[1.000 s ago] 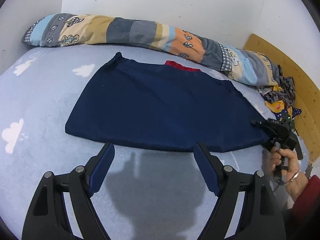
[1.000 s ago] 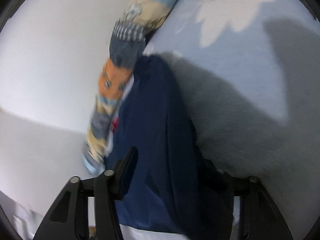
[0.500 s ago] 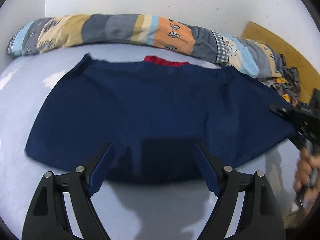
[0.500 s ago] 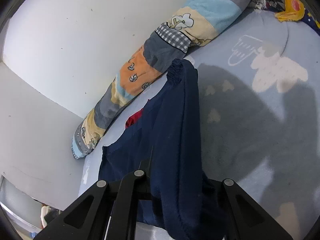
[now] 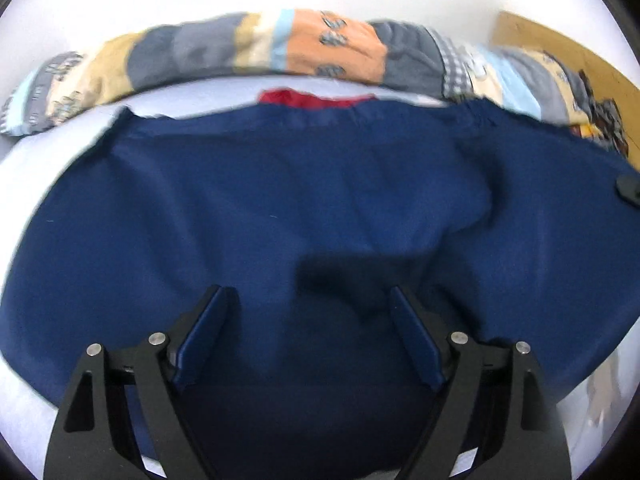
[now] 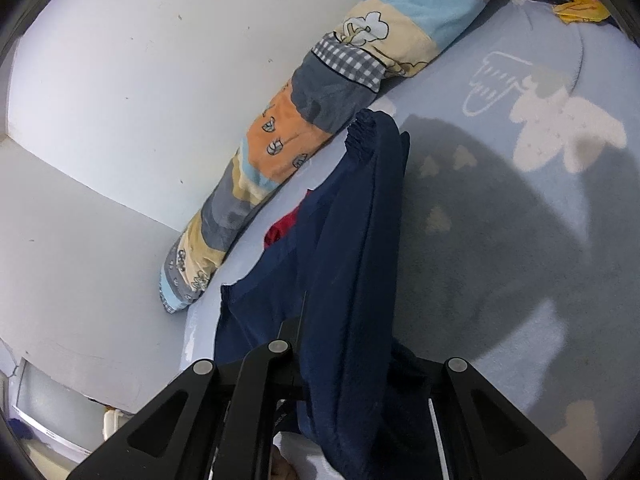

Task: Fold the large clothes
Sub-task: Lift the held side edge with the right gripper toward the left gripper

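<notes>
Across the bed (image 5: 24, 392) the navy garment (image 5: 320, 208) lies spread, my right gripper (image 6: 340, 376) pinching its three-o'clock edge while my left gripper (image 5: 308, 340) hovers with jaws spread, and a thin pinch could slip mid-fold.

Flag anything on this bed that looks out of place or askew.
A red cloth pokes out from under the far edge of the navy garment, against the patchwork bolster. The garment's right end is off the sheet, pinched in the right tool. The left tool hangs open above it. Nothing spilled or torn.
</notes>
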### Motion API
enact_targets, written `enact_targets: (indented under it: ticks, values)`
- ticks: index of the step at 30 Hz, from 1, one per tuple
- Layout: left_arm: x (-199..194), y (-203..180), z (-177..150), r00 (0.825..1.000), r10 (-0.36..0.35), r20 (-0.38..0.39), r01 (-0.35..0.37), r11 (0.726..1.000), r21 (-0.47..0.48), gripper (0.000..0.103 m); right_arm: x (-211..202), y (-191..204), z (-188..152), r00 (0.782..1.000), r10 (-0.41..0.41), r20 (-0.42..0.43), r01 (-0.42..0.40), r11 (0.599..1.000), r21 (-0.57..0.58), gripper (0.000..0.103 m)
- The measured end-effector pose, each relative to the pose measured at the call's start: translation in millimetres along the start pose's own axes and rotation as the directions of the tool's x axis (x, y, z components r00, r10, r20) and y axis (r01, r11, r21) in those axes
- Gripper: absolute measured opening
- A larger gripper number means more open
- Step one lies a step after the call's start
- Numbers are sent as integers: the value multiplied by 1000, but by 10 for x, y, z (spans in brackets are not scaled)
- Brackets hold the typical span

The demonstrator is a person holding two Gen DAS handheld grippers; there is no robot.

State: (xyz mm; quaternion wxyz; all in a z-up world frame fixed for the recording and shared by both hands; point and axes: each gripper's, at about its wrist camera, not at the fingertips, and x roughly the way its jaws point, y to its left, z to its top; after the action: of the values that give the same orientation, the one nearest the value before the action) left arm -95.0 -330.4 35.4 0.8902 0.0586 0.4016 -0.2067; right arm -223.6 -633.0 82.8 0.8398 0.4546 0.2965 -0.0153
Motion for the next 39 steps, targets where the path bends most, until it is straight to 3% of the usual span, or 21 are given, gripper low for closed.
enact_targets:
  ticks: [4,6,10,14,17,19,22,24,28,33,39]
  values:
    - [-100,41,-21,998,40,40,-40,999,-5,84,0,-7,-2,1000,8,-1,-8,1000,16,11]
    - [68,24,-52,998,53,-33,-53,998,23,85,-4,4,-3,1000,11,0,-11,1000,15,11]
    - [119,32,0,997,47,-53,-45,999,29,87,8,25,-20,1000,7,-7,-7,1000,-1,11]
    - [94,10,-41,997,67,-42,-65,997,34,88,16,39,-20,1000,8,-7,-8,1000,6,11]
    - [109,4,-43,993,107,-42,-106,994,20,97,10,70,-25,1000,8,-6,-8,1000,-2,11]
    - [62,4,-30,992,120,-36,-120,993,-5,93,5,83,-33,1000,9,-5,-9,1000,-8,11]
    - [-40,2,-15,989,143,31,-142,990,-18,92,-2,62,-23,1000,14,-2,-14,1000,0,11]
    - [59,18,-31,986,167,-4,-167,986,-8,93,-2,57,-26,1000,11,-2,-11,1000,1,11]
    - [103,57,-17,989,144,-31,-145,989,-16,94,19,68,-25,1000,6,-6,-6,1000,-4,11]
    - [-87,109,-50,991,133,-10,-133,991,-19,93,18,44,5,1000,12,-1,-12,1000,8,11]
    - [-457,514,-158,992,113,-62,-110,993,50,93,19,31,-5,1000,3,2,-3,1000,15,11]
